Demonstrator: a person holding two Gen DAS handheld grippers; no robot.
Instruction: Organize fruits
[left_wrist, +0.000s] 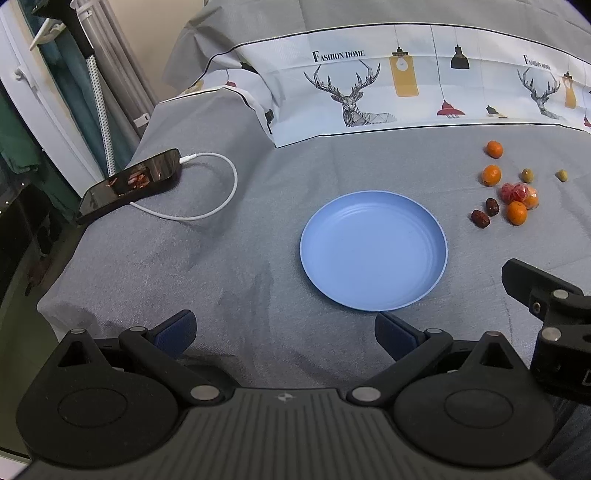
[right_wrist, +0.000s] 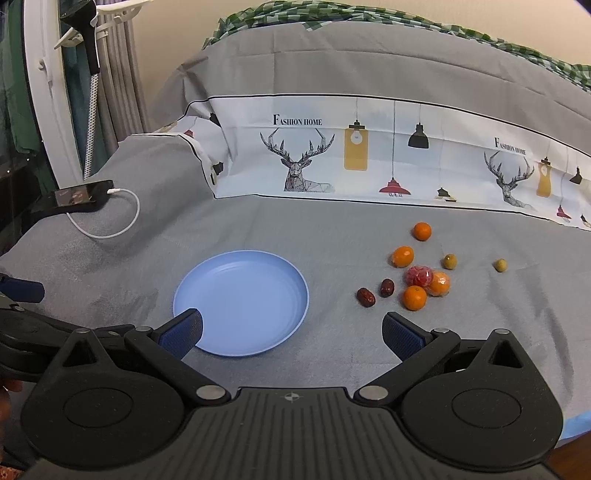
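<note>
An empty blue plate lies on the grey cloth; it also shows in the right wrist view. To its right lies a loose group of fruit: several small oranges, two dark red dates, two green olives and a red wrapped fruit. The same group shows in the left wrist view. My left gripper is open and empty, just short of the plate's near rim. My right gripper is open and empty, between plate and fruit, nearer than both.
A black phone with a white charging cable lies at the far left of the cloth. A printed deer-pattern fabric rises behind. The cloth's left edge drops off beside a white door frame.
</note>
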